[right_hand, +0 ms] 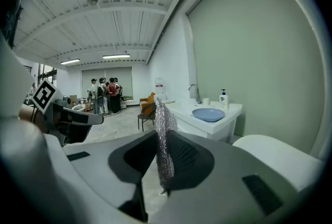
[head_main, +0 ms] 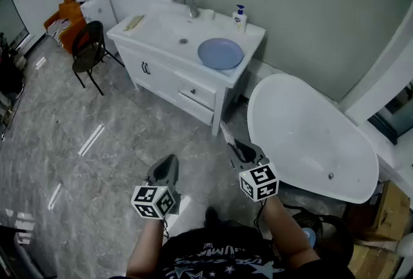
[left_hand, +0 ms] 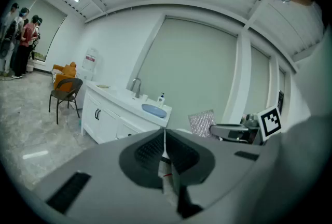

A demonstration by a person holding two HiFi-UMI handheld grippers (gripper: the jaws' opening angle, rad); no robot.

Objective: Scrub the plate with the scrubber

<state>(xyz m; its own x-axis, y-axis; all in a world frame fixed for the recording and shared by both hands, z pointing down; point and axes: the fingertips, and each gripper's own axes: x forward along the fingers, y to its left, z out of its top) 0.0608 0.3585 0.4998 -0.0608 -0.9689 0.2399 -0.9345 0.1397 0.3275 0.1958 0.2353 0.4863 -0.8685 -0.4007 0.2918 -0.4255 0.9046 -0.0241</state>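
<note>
A blue plate point(head_main: 220, 53) lies on the white vanity counter point(head_main: 161, 31), to the right of the basin; it also shows small in the left gripper view point(left_hand: 154, 110) and the right gripper view point(right_hand: 208, 114). My right gripper point(head_main: 228, 135) is shut on a silvery mesh scrubber point(right_hand: 164, 142), which sticks up between its jaws and shows in the head view point(head_main: 226, 134) too. My left gripper point(head_main: 170, 163) is shut with nothing in it, the jaws pressed flat together. Both grippers hang over the floor, well short of the vanity.
A faucet point(head_main: 187, 0) and a soap pump bottle point(head_main: 239, 18) stand at the back of the counter. A white bathtub point(head_main: 310, 135) lies to the right. A black chair point(head_main: 87, 51) and an orange seat point(head_main: 68, 16) are at left. Several people point(right_hand: 104, 94) stand far off.
</note>
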